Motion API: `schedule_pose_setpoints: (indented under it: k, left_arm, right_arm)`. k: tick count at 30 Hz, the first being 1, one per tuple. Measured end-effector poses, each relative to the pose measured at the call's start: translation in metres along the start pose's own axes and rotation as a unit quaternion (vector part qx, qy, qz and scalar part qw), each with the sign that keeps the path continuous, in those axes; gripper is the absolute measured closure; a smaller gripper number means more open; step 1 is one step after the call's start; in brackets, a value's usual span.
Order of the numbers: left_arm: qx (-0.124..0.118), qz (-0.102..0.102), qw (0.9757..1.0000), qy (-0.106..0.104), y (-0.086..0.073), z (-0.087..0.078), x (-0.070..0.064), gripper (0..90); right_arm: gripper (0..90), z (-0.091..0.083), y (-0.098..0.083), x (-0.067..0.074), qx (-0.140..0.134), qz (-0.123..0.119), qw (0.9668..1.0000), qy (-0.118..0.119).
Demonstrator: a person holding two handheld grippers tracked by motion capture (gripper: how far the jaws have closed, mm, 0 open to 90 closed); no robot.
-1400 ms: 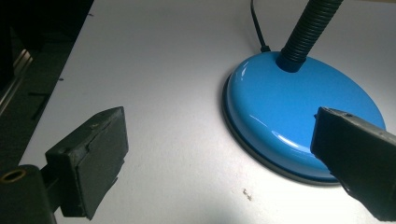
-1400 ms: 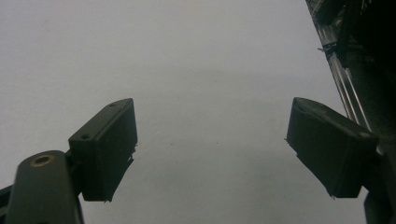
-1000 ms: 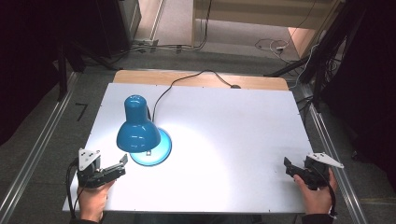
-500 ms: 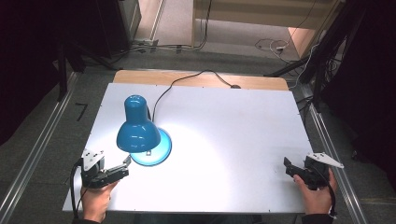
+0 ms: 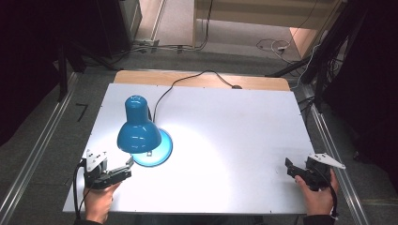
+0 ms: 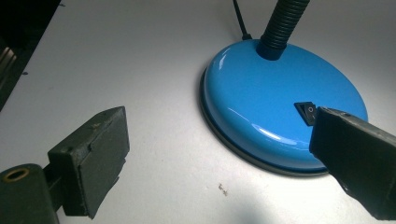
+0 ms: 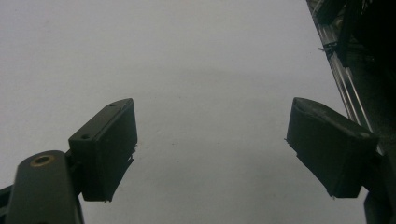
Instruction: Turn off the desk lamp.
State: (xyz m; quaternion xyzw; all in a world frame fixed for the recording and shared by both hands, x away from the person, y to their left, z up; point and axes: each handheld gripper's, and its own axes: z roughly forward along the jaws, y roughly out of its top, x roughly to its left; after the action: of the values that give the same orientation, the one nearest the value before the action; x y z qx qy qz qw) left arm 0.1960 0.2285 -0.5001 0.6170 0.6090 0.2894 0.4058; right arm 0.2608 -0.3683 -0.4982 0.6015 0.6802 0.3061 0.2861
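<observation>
Left gripper point(image 5: 123, 172) at lower left of the high view, jaws spread wide, grasping nothing, just short of the blue lamp point(image 5: 138, 132). Right gripper point(image 5: 292, 168) at lower right, jaws likewise released over bare tabletop point(image 5: 234, 140). Lamp stands left of centre; black rocker switch point(image 6: 308, 112) on its base, cord point(image 5: 187, 79) trailing to the far edge.

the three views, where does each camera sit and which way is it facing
High view: above the person's side, looking forward and down on the table with the blue lamp; both hands, left tool, right tool show.
Left gripper view: rides the left tool, facing the lamp base and its switch between open jaws.
Right gripper view: rides the right tool, facing bare tabletop between open jaws.
Shared: high and left gripper views both show the lamp base.
</observation>
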Motion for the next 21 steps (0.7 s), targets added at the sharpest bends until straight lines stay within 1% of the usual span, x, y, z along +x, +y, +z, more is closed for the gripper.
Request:
schedule_pose_setpoints:
  k: [8, 21]
  left_arm:
    - [0.005, 0.008, 0.9999, -0.009, -0.0014, 0.0029, -0.0071, 5.4]
    - [0.005, 0.01, 0.9999, -0.009, -0.0018, 0.0042, -0.0104, 6.5]
  right_arm:
    - [14.9, 0.0002, -0.0001, -0.0001, 0.0, 0.0, 1.0, 0.0]
    - [14.9, -0.0001, 0.0, -0.0003, 0.0, -0.001, 1.0, -0.001]
